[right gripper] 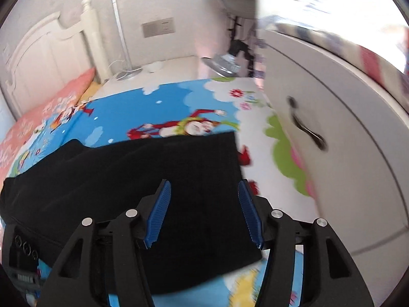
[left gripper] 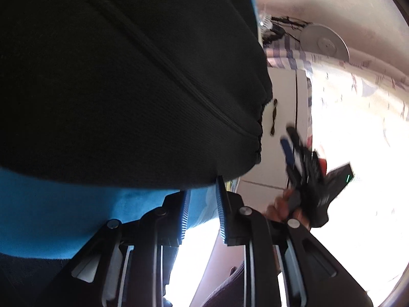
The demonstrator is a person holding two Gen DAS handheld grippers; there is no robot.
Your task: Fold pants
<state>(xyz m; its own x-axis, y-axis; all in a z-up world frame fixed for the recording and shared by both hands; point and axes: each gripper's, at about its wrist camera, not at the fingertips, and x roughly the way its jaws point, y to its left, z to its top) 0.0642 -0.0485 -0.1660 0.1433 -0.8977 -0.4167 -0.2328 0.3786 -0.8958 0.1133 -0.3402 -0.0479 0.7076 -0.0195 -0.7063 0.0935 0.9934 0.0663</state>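
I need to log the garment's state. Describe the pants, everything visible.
The pants are black, a soft knit-looking fabric, lying fairly flat on the colourful cartoon mat as a broad panel with one straight edge on the right. The left wrist view, close up, shows a ribbed seam and a gathered edge. The right gripper hangs open over them; whether it touches is unclear. The left gripper is open at their edge, gripping nothing.

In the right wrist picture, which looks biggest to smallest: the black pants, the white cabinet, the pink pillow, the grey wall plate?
1. black pants, though nearness to the camera inflates them
2. white cabinet
3. pink pillow
4. grey wall plate, clearly smallest
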